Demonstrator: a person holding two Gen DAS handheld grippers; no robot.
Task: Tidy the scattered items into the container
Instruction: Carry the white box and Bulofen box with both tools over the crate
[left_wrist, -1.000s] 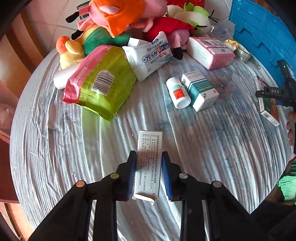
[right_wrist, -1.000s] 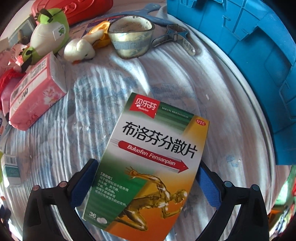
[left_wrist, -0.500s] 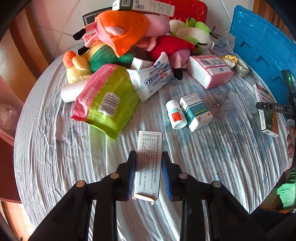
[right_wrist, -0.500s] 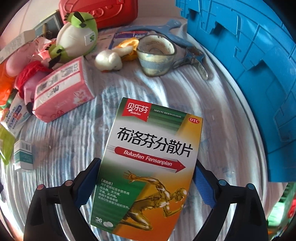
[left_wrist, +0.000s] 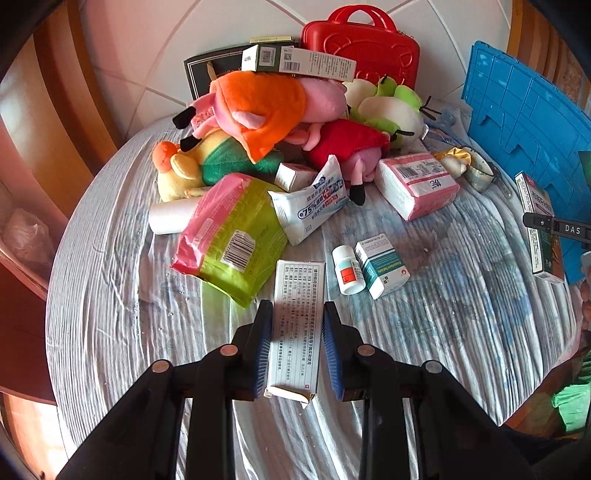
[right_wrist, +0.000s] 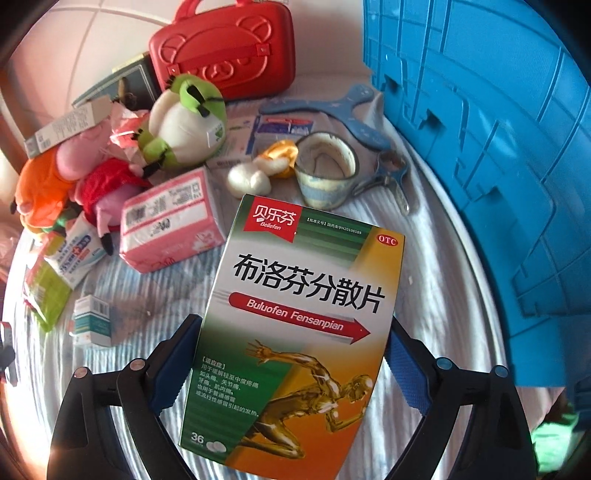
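My left gripper (left_wrist: 297, 308) is shut on a narrow white medicine box (left_wrist: 299, 280) printed with small text, and holds it above the cloth-covered round table (left_wrist: 110, 295). My right gripper (right_wrist: 293, 325) is shut on a wide green, white and orange ibuprofen box (right_wrist: 306, 288), its blue pads pressed on the two long edges, clear of the table. That box (left_wrist: 539, 229) and the right gripper also show at the right edge of the left wrist view. The blue plastic crate (right_wrist: 480, 147) stands just right of the right gripper.
Plush toys (left_wrist: 266, 110) pile at the back before a red case (left_wrist: 362, 48). A pink tissue pack (left_wrist: 417, 184), green-pink pack (left_wrist: 229, 240), wipes pouch (left_wrist: 314, 199), pill bottle (left_wrist: 347, 269) and teal box (left_wrist: 384, 266) lie mid-table. A cup (right_wrist: 325, 166) and peeler (right_wrist: 391, 177) sit near the crate.
Both grippers have risen with their boxes still held, so the table looks farther below. The ibuprofen box has rolled slightly and left the cloth.
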